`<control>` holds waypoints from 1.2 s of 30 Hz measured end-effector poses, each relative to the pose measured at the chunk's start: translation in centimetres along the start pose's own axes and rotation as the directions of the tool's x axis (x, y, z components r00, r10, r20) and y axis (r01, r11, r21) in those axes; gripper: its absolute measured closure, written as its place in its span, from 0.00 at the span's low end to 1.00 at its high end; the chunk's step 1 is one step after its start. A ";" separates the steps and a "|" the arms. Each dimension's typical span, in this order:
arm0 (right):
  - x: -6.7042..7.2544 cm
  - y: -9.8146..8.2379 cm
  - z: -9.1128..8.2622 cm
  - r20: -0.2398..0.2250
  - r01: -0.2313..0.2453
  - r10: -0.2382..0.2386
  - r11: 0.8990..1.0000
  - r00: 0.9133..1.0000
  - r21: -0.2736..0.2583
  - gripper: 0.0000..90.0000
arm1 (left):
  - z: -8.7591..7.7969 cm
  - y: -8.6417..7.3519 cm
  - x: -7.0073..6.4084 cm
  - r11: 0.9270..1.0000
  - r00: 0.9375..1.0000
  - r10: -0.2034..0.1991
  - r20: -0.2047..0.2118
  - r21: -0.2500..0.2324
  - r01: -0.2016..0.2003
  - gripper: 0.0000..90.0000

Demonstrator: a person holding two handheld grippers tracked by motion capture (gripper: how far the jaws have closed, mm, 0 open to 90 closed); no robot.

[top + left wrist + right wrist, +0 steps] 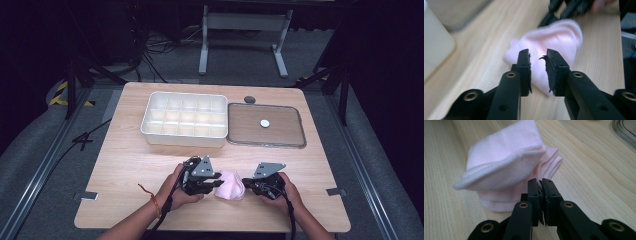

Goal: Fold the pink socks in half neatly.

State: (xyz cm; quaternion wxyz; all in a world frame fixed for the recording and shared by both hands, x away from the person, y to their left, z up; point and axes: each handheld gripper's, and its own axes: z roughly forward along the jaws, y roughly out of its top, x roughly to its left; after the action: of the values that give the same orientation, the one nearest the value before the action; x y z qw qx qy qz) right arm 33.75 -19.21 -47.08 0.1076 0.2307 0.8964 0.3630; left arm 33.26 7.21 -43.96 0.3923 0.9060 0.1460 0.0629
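Note:
A folded pink cloth (231, 185), ribbed like a sock, lies on the wooden table (130, 165) near its front edge, between my two grippers. My left gripper (218, 180) is at the cloth's left side. In the left gripper view its jaws (538, 53) stand apart, with the pink cloth (559, 32) showing through the gap and no pad pressing on it. My right gripper (245, 184) is at the cloth's right side. In the right gripper view that gripper (540, 181) is shut on an edge of the cloth (506, 157), whose top layer lifts towards the tips.
A white tray (150, 131) with several compartments stands at the back of the table. Beside it on the right lies a flat clear lid (301, 131) with a small white disc (264, 122) on it. A dark round thing (249, 99) sits behind the lid.

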 end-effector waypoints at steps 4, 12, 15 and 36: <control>0.0 0.0 -0.1 0.005 0.000 0.000 1.000 1.000 -0.004 0.95 | 1.2 -0.8 -0.5 0.999 1.000 0.026 0.010 0.037 -0.026 0.83; -0.6 0.4 -2.3 0.039 -0.019 0.022 0.996 0.999 -0.085 0.95 | 2.5 -1.3 -1.4 0.996 0.998 0.057 0.003 0.068 -0.057 0.83; -0.2 1.1 -3.3 0.031 -0.016 0.021 0.990 0.999 -0.138 0.96 | 2.6 -1.4 -1.3 0.996 0.999 0.054 0.006 0.066 -0.054 0.83; 1.4 1.0 -0.3 0.036 0.064 -0.063 0.998 0.997 -0.012 0.97 | 2.8 -1.8 -1.1 0.997 0.999 0.034 0.012 0.067 -0.035 0.82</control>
State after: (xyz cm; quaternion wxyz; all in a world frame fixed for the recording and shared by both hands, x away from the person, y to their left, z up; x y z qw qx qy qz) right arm 32.74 -18.08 -46.15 0.1366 0.2078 0.8987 0.3612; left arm 32.49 6.11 -47.14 0.3613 0.9213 0.1304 0.0600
